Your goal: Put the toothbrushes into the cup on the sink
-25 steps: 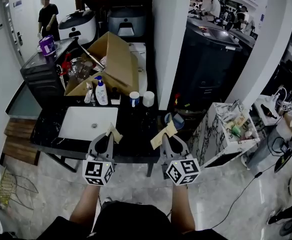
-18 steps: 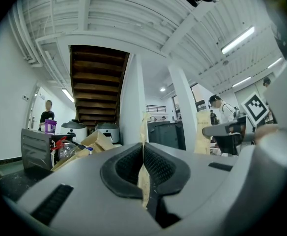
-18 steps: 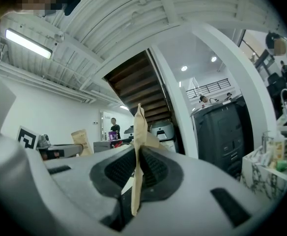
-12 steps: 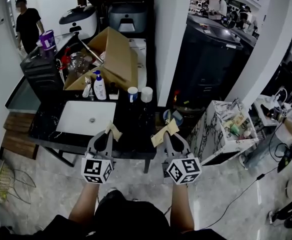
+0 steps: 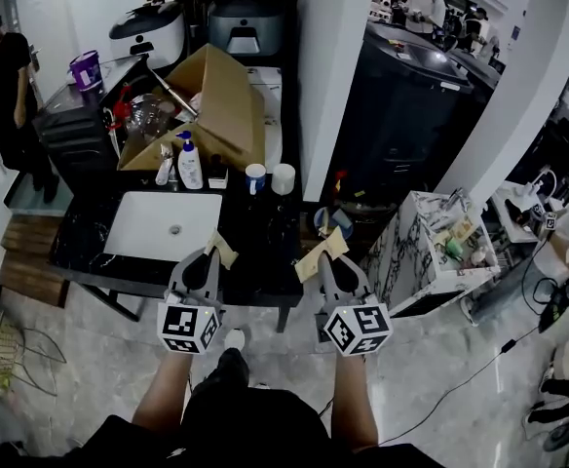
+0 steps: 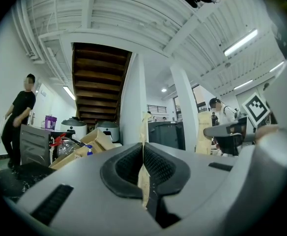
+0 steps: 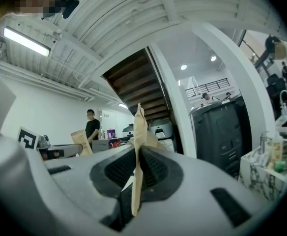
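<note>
Stepping toward the sink (image 5: 119, 224) at centre left, the person is still keeping the left gripper (image 5: 209, 261) clamped on a tan paper packet (image 5: 222, 253) and the right gripper (image 5: 325, 261) on a second packet (image 5: 319, 257), likely wrapped toothbrushes; the cups (image 5: 255, 177) are waiting at centre frame.

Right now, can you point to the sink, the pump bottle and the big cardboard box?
Sink (image 5: 138, 232): head view, on the bare white basin.
Pump bottle (image 5: 189, 172): head view, on its white body.
Cardboard box (image 5: 228, 115): head view, on its big open flap.
</note>
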### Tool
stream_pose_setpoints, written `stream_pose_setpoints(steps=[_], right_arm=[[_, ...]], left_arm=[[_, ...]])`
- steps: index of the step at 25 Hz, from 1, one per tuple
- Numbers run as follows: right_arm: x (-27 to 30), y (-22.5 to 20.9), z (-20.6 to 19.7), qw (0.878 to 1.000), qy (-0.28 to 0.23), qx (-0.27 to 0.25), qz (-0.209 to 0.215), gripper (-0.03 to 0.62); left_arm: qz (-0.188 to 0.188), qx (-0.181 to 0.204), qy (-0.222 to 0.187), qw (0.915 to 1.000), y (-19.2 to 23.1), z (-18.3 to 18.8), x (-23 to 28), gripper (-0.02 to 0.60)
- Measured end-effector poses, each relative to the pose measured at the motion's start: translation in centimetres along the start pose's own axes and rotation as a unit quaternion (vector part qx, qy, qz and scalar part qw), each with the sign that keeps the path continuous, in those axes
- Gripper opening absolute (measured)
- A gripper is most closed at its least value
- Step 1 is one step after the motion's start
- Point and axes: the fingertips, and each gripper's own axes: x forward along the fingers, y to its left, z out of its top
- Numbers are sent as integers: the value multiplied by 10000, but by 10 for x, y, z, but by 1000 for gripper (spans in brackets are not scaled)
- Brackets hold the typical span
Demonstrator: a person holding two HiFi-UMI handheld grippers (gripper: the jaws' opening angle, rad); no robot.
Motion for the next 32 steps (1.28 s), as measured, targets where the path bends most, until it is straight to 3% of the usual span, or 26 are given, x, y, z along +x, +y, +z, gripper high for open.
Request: stream_pose_setpoints(steps=[32], right_arm=[[171,-57,-4,9983,196,-86,-536,26]], left_arm=[[-578,-336,150,9977,91,-34,184,5]])
